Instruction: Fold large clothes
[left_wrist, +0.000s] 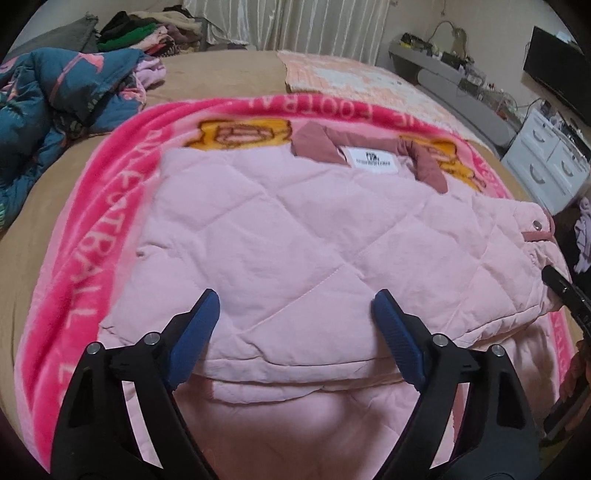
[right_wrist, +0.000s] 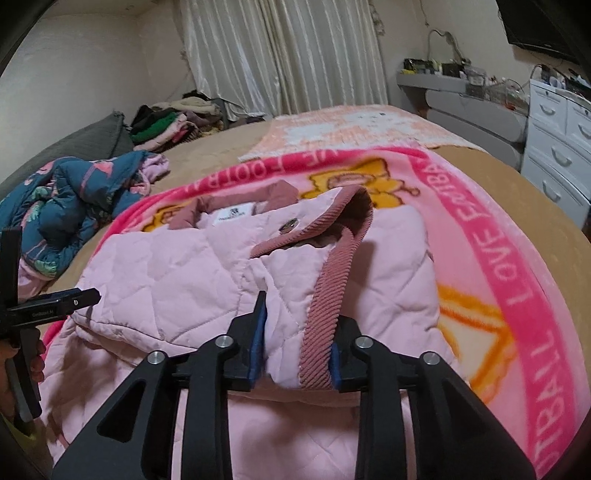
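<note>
A pale pink quilted jacket (left_wrist: 280, 236) with a dusty-rose collar and white label lies partly folded on a bright pink blanket (left_wrist: 85, 258). My left gripper (left_wrist: 295, 306) is open, its blue pads just above the jacket's near edge, holding nothing. My right gripper (right_wrist: 299, 332) is shut on the jacket's sleeve cuff (right_wrist: 317, 325), a ribbed rose band, and holds the sleeve over the jacket body (right_wrist: 166, 280). The right gripper shows at the right edge of the left wrist view (left_wrist: 565, 291). The left gripper shows at the left edge of the right wrist view (right_wrist: 55, 302).
The blanket (right_wrist: 517, 266) covers a tan bed (left_wrist: 221, 77). A crumpled blue floral quilt (left_wrist: 62, 92) lies at the left. A stack of folded clothes (right_wrist: 166, 122) sits at the far side. White drawers (right_wrist: 561, 155) stand to the right.
</note>
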